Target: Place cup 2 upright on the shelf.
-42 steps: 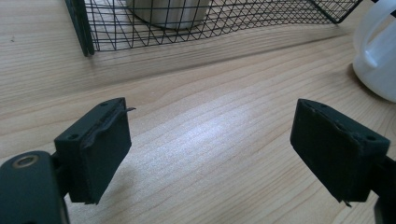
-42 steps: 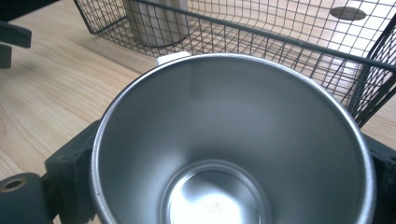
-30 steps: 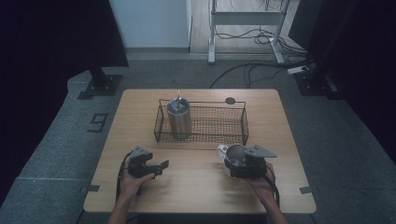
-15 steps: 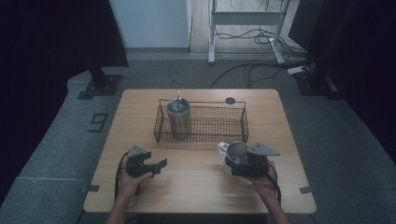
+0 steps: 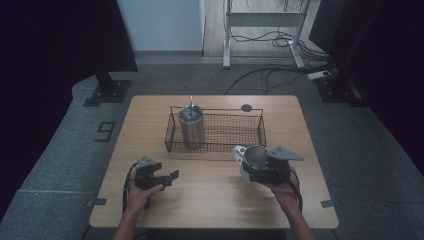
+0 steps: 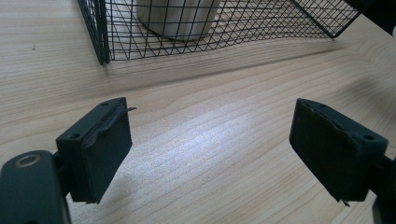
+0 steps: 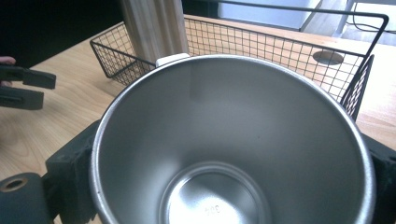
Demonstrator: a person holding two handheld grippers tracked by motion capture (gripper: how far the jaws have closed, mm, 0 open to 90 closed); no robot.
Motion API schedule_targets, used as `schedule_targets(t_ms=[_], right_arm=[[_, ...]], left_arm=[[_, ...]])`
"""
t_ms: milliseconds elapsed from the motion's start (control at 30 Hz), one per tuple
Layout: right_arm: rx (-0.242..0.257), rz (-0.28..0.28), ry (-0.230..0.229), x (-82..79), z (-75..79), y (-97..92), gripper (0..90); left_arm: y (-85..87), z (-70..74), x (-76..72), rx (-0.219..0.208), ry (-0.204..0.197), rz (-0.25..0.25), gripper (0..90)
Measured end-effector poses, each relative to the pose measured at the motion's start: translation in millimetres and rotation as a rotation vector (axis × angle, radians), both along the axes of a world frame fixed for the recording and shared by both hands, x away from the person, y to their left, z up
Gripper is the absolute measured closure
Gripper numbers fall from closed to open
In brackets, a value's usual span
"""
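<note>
Right gripper (image 5: 250, 165) clamps a shiny steel cup with a white handle (image 5: 256, 157) between its jaws, raised just in front of the black wire basket (image 5: 220, 131); a tall steel tumbler (image 5: 192, 126) stands in the basket's left end. Left gripper (image 5: 167, 177), jaws spread and empty, hovers near the basket's front left corner

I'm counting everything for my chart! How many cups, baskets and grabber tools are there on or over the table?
Metal cups: 2, one in the basket, one held in the right gripper
Wire basket: 1
Grippers: 2, left, right
Total: 5
</note>
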State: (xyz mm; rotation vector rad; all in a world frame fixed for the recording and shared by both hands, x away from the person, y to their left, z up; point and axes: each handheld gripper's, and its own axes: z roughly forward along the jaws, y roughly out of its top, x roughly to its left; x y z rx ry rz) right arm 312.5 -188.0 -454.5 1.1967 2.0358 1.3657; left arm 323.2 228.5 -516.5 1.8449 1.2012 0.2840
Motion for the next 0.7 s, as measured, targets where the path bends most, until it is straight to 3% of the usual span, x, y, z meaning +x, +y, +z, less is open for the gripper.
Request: schedule_targets(t_ms=[700], right_arm=[[0.017, -0.009, -0.026, 14.0, 24.3, -0.1, 6.3]], left_arm=[[-2.7, -2.8, 0.5, 0.010, 0.012, -0.006, 13.2]])
